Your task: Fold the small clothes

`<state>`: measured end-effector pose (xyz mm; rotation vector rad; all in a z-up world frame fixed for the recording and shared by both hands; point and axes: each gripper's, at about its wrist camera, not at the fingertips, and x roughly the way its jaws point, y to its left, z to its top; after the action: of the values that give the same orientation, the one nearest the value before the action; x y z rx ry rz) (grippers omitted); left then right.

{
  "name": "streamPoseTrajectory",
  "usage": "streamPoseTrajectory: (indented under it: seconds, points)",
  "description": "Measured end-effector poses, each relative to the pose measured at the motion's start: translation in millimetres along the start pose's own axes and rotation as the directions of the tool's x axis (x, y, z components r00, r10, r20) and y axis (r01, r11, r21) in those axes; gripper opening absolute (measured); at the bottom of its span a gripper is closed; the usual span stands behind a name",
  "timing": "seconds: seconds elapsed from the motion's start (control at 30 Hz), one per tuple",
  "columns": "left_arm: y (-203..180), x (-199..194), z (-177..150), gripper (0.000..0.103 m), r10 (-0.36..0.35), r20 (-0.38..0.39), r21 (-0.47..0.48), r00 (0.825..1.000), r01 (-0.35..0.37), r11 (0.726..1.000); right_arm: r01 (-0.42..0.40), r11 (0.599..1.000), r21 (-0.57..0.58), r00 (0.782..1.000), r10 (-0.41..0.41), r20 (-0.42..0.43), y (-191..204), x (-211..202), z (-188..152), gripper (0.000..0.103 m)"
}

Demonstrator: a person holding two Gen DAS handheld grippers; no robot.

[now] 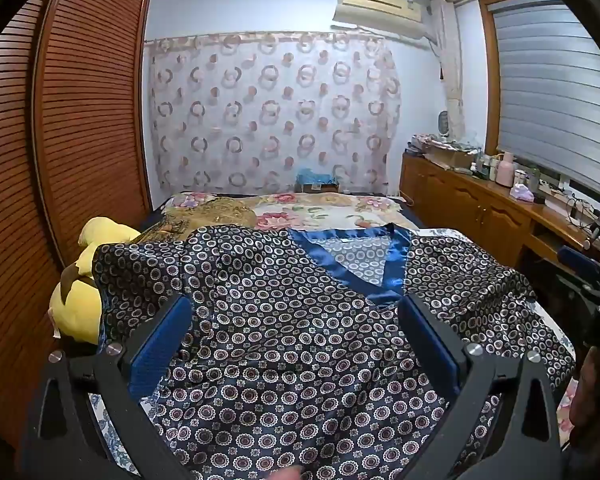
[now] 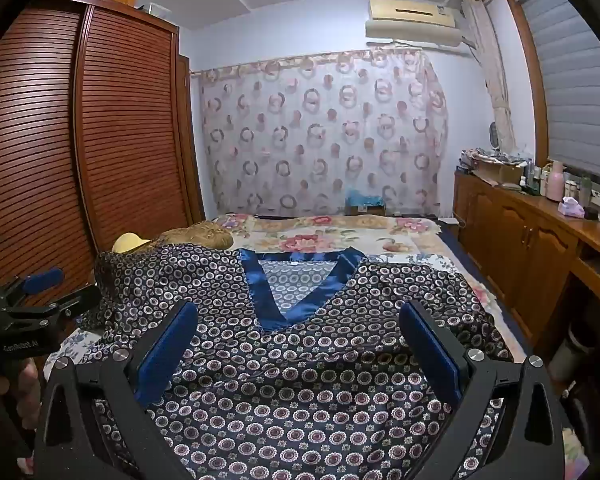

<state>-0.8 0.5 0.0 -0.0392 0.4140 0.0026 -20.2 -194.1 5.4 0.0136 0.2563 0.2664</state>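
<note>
Patterned shirt (image 1: 284, 320) flat on bed, beneath both grippers' wide-spread, empty fingers (image 1: 162, 344), untouched.

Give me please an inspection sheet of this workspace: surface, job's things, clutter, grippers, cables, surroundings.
Surface: bed with a floral cover.
Job's things: patterned satin top, blue V-neck trim, spread flat, unfolded, sleeves out to both sides.
Clutter: yellow plush toy at the top's left sleeve; gold cushion behind it.
Grippers: left gripper and right gripper both open above the top, holding nothing.
Cables: some on the wooden counter, far right.
Surroundings: slatted wardrobe, circle-print curtain, air conditioner, window blind, bottles on the counter.
</note>
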Motion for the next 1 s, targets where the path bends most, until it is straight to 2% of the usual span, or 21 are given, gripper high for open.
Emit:
streamPoseTrajectory:
  seconds: [1.0]
  points:
    - [-5.4,-5.7,2.1,0.103,-0.007,-0.002,0.002,1.0,0.007,1.0,0.004,1.0,0.012,1.0,-0.004,0.002,0.4,-1.4,0.0,0.101]
